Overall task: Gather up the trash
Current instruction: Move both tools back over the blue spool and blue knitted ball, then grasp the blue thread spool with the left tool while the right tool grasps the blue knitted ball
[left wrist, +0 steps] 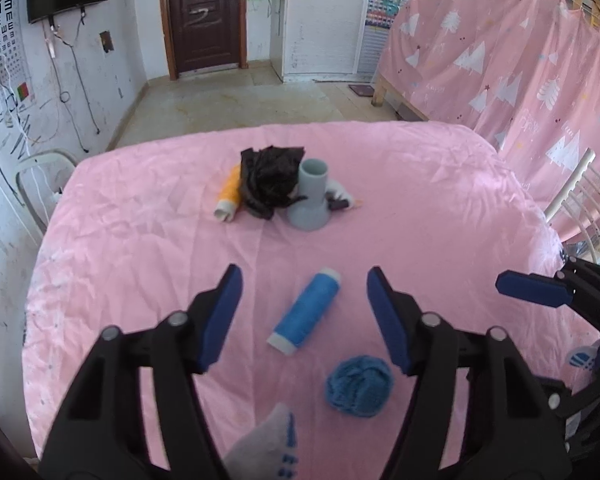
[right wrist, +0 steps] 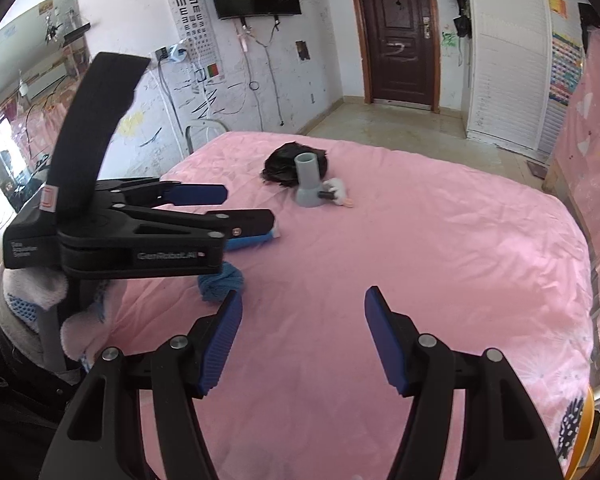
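Right wrist view: left gripper [right wrist: 246, 211] hides most of blue spool [right wrist: 247, 242].

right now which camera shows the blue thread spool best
The left wrist view: the blue thread spool lies whole on the pink sheet, between the open fingers of the left tool. In the right wrist view the left tool covers most of it, leaving only a blue strip.
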Action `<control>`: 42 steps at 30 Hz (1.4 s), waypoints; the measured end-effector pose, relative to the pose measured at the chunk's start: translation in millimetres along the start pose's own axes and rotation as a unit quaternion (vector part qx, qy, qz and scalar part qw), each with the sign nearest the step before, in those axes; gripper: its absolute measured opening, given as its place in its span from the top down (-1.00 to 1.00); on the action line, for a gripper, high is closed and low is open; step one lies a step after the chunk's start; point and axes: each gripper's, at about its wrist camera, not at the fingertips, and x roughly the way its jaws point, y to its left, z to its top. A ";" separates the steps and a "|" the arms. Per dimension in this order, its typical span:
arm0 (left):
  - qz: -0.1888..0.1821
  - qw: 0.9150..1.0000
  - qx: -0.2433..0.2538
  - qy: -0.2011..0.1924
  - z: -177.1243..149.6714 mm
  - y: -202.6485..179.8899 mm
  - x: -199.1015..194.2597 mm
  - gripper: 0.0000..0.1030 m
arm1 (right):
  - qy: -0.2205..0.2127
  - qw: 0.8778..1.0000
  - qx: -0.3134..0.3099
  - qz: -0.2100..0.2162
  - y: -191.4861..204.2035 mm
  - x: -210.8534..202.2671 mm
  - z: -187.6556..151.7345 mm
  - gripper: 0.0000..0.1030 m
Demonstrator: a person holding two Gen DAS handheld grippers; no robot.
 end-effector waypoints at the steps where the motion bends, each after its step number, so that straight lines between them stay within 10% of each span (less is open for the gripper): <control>1: -0.002 1.000 0.001 0.002 -0.9 0.8 1.5 -0.09 | 0.003 1.000 -0.003 0.003 1.8 2.4 0.0 -0.05; 19: -0.011 0.999 0.031 0.020 -10.1 -0.4 21.7 0.69 | 0.031 0.999 -0.027 0.022 25.1 31.7 5.1 -0.05; 37: 0.011 0.999 -0.036 -0.037 -1.2 49.7 -16.0 0.70 | 0.059 0.996 -0.056 0.030 49.6 64.2 15.5 -0.03; 42: 0.012 0.998 -0.039 -0.039 -0.4 53.1 -17.9 0.70 | 0.064 0.996 -0.051 0.020 46.1 69.3 16.4 0.54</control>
